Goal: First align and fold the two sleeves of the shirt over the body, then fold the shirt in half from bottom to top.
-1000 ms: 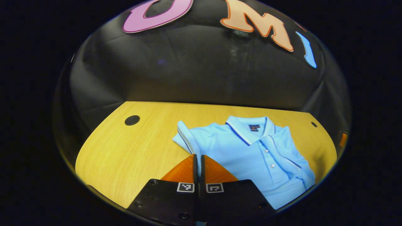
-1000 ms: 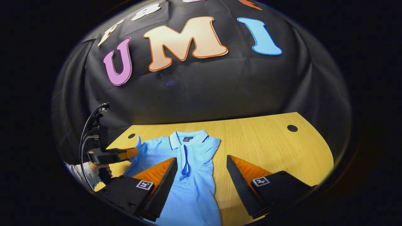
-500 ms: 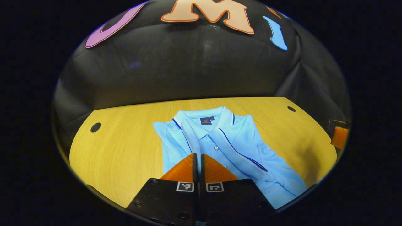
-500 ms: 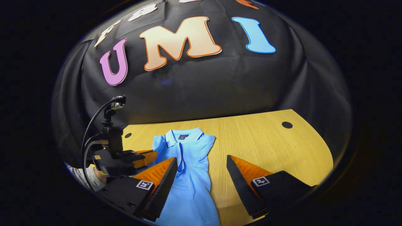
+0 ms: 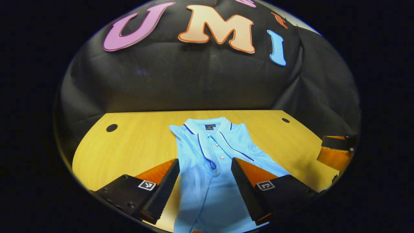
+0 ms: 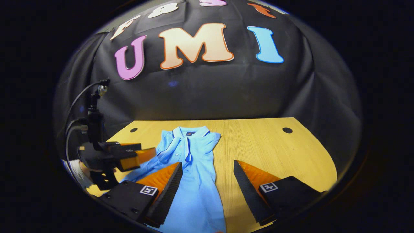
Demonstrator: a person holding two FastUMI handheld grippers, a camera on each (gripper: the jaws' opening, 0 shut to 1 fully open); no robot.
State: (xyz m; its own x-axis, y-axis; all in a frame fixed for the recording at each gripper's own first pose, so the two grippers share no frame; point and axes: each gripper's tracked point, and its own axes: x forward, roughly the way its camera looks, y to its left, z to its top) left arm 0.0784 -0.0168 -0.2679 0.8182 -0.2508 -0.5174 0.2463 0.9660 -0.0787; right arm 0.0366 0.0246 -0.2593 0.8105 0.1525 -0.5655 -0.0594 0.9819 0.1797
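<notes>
Both sleeves lie folded over the polo shirt (image 5: 213, 161). Left gripper (image 5: 203, 181) and right gripper (image 6: 207, 184) wide, empty. Recommend gripping hem corners at 6 o'clock evenly.

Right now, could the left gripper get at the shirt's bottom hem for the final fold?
Probably yes: the left gripper is open right above the shirt, nothing between. The hem itself lies out of frame.

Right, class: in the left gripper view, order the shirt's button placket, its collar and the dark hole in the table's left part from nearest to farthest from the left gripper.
1. Button placket, just ahead of the left gripper.
2. Collar, farther back, centre.
3. Dark hole, far left on the table.
</notes>
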